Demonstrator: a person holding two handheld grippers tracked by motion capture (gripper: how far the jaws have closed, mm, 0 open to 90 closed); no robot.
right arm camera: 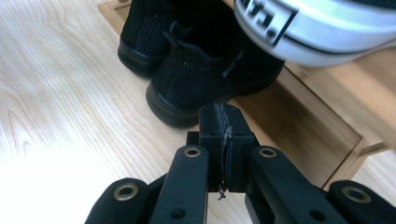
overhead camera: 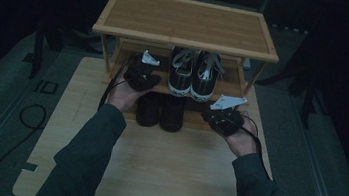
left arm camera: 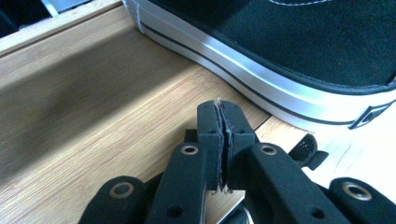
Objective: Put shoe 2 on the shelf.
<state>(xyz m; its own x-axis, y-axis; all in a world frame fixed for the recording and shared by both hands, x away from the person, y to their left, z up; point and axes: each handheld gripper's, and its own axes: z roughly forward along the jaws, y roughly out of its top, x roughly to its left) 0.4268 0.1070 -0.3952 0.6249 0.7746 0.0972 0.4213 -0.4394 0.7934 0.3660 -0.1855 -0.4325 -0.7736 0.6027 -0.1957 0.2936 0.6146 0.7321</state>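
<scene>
A bamboo shoe rack point(overhead camera: 185, 39) stands at the table's far side. A pair of black-and-white sneakers point(overhead camera: 193, 75) rests on its middle shelf, heels toward me. Below them sits a pair of black shoes point(overhead camera: 161, 110) on the lowest level. My left gripper point(overhead camera: 141, 76) hovers over the middle shelf just left of the sneakers, jaws pressed together with nothing between them; its view has a sneaker's white sole point(left arm camera: 261, 70) close ahead. My right gripper point(overhead camera: 221, 119) is shut and empty, low at the rack's right front, with the black shoes point(right arm camera: 196, 79) just ahead.
The rack's top shelf point(overhead camera: 187, 21) is bare. The light wooden table point(overhead camera: 163, 172) spreads out in front of the rack. Black cables point(overhead camera: 23, 120) trail across the dark floor at the left. The person's sleeves point(overhead camera: 89, 158) come in from below.
</scene>
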